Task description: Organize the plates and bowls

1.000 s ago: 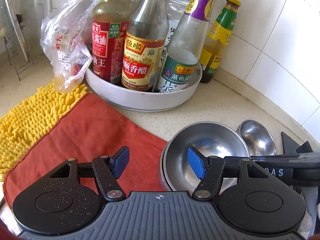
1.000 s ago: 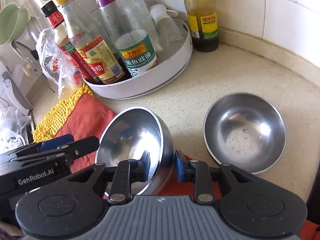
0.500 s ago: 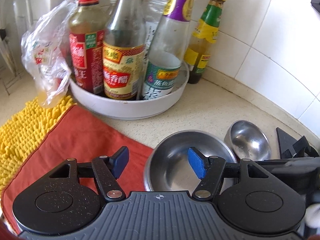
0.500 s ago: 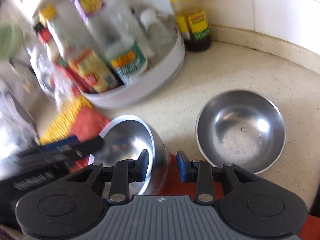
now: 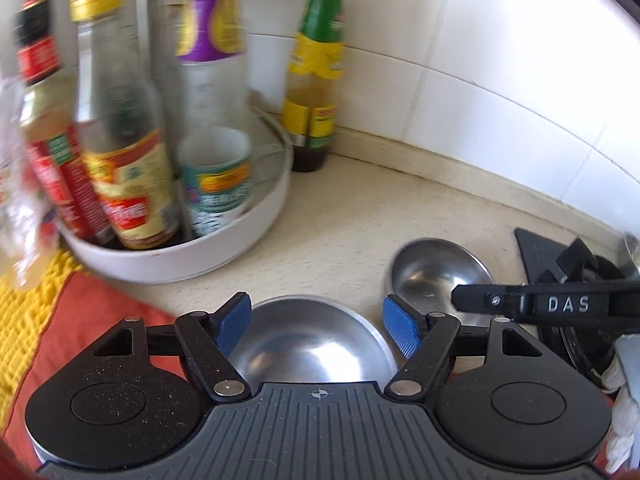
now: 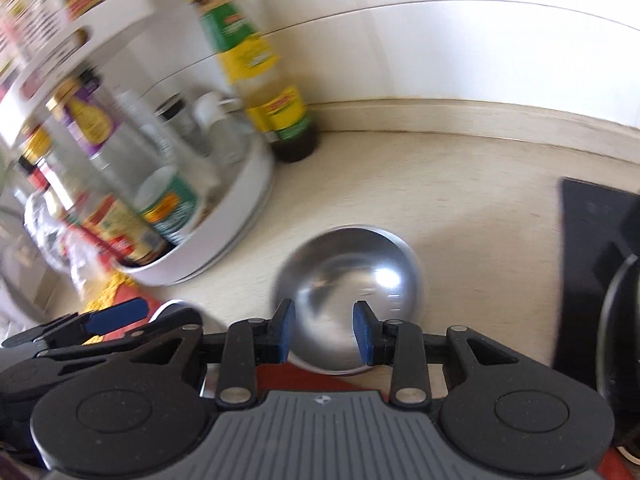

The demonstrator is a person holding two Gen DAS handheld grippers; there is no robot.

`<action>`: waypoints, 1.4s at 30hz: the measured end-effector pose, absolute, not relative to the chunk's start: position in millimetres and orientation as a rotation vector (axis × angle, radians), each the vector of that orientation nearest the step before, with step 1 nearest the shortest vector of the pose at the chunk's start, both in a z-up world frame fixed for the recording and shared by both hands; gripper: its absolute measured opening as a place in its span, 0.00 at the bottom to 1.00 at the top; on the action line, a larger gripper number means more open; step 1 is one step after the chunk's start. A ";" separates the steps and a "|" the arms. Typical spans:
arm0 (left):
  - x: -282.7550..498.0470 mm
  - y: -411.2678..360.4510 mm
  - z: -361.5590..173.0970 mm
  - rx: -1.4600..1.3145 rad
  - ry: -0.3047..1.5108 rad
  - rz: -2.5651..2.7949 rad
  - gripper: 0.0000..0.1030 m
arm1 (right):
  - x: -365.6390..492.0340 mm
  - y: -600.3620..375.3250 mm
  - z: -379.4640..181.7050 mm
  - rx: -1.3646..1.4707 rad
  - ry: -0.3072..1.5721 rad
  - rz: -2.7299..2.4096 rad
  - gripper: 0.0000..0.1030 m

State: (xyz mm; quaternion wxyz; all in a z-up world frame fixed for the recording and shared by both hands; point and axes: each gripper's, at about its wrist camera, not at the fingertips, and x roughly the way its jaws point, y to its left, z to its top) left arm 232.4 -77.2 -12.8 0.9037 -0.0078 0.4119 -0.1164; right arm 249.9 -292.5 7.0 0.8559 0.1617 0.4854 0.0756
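Observation:
Two steel bowls sit on the beige counter. In the left wrist view the near bowl [image 5: 308, 344] lies just ahead of my open left gripper [image 5: 316, 330], between its blue pads, and the second bowl [image 5: 436, 276] sits to its right. My right gripper [image 6: 324, 330] is open and empty, with the second bowl [image 6: 348, 284] directly ahead of its pads. The right gripper's finger [image 5: 540, 304] crosses the left wrist view. The near bowl is mostly hidden behind my left gripper [image 6: 112, 316] in the right wrist view.
A white round tray [image 5: 188, 256] of sauce bottles stands at the left. A green-capped bottle [image 5: 316, 80] stands by the tiled wall. A red cloth [image 5: 80, 320] and yellow mat [image 5: 24, 320] lie at the left. A black stove [image 6: 592, 280] is at the right.
My right gripper has let go of the near bowl's rim, opened, and swung right toward the second bowl. The near bowl now rests flat. My left gripper has shifted right.

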 end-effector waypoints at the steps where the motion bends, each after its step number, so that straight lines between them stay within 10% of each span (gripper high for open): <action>1: 234.8 -83.2 -13.9 -0.006 0.855 -0.254 0.77 | 249.7 -299.3 5.9 0.348 1.022 0.139 0.32; 21: 303.6 -150.0 -56.5 0.129 1.023 -0.457 0.79 | 271.6 -341.1 -34.2 0.420 1.113 -0.002 0.34; 42: 317.4 -170.9 -88.6 0.183 1.107 -0.527 0.45 | 280.2 -334.9 -63.2 0.443 1.190 0.054 0.19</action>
